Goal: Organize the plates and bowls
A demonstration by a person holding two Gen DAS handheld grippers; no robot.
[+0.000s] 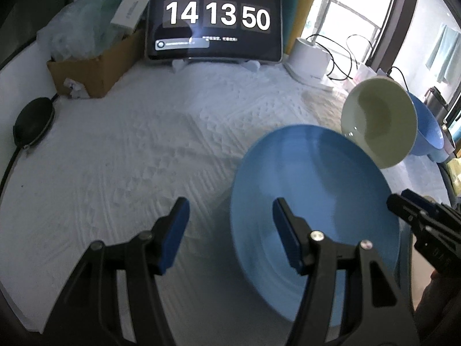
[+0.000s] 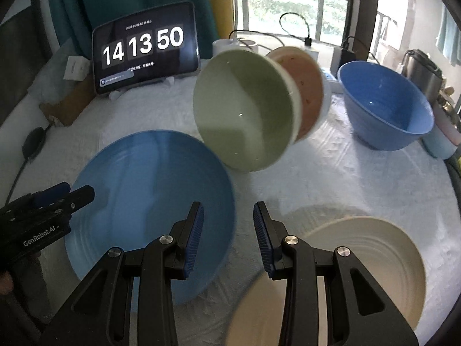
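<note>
**Both tongs empty above plates on white quilted cloth**

Left tongs (image 1: pixel 230 236): jaws apart at a middling gap, nothing between the ribbed blue pads. Right tongs (image 2: pixel 227 239): narrower gap, also empty.

Seen from the right wrist only: cream plate (image 2: pixel 360 271), round, with concentric ridges, lying flat under and right of the right tongs. Reddish-brown bowl (image 2: pixel 309 92) nested behind the green bowl (image 2: pixel 245 109), both tipped on edge with mouths facing the camera, ahead of the right tongs. Blue bowl (image 2: pixel 386 106) upright, deep and glossy, ahead and to the right, well apart.

Seen from the left wrist only: cardboard box (image 1: pixel 95 72) stuffed with clear plastic, far ahead to the left; black round pouch (image 1: pixel 34 121) to the left.

In both views: blue plate (image 1: pixel 311 196), wide, smooth, faintly ridged, flat on the cloth (image 1: pixel 158 150); under the left tongs' right finger, and left of the right tongs. Tablet (image 1: pixel 213 20) propped upright far ahead, showing 14 13 50. Some motion blur on the dishes.
</note>
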